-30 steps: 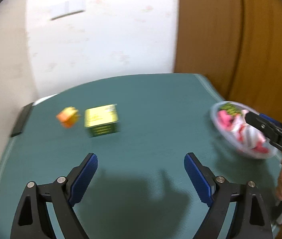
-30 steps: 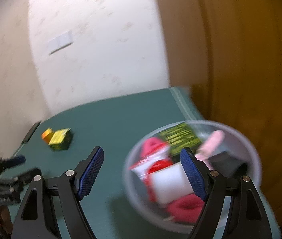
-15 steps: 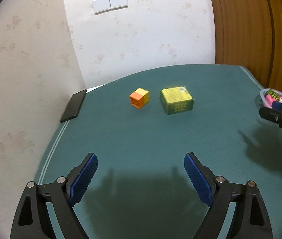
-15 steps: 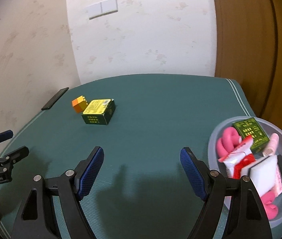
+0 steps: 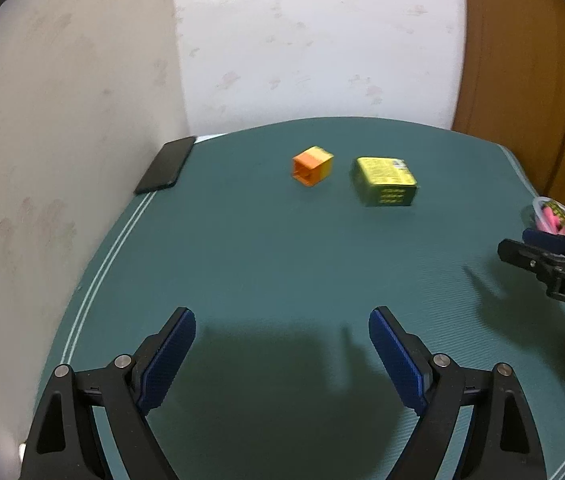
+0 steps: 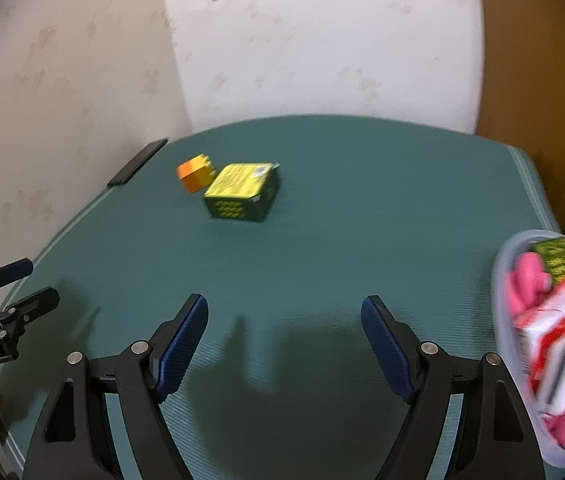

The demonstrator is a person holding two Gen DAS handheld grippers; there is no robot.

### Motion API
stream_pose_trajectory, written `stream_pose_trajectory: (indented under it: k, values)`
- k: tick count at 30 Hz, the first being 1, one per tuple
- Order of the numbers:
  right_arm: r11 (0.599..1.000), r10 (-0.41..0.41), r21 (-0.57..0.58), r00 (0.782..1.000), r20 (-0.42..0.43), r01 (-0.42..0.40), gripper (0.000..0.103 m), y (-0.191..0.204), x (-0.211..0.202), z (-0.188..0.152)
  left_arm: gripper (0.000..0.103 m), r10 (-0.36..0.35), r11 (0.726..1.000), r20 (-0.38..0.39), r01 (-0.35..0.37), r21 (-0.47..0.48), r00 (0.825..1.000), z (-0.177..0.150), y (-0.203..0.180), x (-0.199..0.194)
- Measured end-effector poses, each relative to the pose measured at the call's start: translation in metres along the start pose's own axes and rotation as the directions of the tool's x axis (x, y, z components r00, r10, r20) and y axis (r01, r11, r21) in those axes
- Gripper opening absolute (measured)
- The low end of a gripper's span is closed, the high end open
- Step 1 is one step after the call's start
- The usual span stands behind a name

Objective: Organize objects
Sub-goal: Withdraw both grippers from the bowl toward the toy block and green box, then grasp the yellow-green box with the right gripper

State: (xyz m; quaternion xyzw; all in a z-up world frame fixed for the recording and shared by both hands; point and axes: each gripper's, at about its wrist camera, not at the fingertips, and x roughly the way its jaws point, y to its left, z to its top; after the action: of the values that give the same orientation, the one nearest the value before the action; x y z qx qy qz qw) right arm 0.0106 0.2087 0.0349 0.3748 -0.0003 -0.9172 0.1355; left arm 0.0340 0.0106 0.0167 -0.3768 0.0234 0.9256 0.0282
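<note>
Left gripper (image 5: 282, 330) and right gripper (image 6: 284, 320) both spread wide with nothing between the blue pads, held above the near part of the green mat (image 5: 282, 264). Orange block (image 5: 312, 166) and yellow-green box (image 5: 386, 180) lying just beside each other toward the far side of the mat, well apart from both grippers; black phone (image 5: 166, 166) flat at the far left edge by the wall. Clear tub (image 6: 502, 280) at the right edge, filled with pink and red-white items plus a second green box; contents blurred.

Open green mat (image 5: 266, 264) ahead, orange block (image 5: 311, 166) and yellow-green box (image 5: 385, 181) close together at far side, bowl (image 6: 502, 276) at right edge.
</note>
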Motion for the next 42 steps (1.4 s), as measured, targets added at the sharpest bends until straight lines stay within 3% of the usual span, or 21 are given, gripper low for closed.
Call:
stream_pose_trajectory:
  k: [7, 24, 30, 42]
  values:
    - [0.999, 0.038, 0.024, 0.996, -0.084, -0.036, 0.08, 0.021, 0.033, 0.008, 0.091, 0.049, 0.999, -0.004, -0.049, -0.006, 0.999, 0.0, 0.021, -0.002]
    - [1.0, -0.005, -0.011, 0.986, -0.169, 0.003, 0.086, 0.058, 0.077, 0.03, 0.091, 0.006, 0.995, -0.007, -0.007, -0.095, 1.0, -0.002, 0.075, 0.004]
    - [1.0, -0.025, -0.016, 0.983, -0.183, 0.023, 0.089, 0.063, 0.09, 0.035, 0.092, -0.035, 0.992, -0.027, 0.031, -0.119, 0.999, 0.003, 0.079, 0.015]
    - [0.998, -0.054, 0.022, 0.98, -0.189, 0.06, 0.091, 0.054, 0.119, 0.061, 0.092, -0.023, 0.993, -0.104, 0.01, -0.122, 0.994, 0.023, 0.068, 0.041]
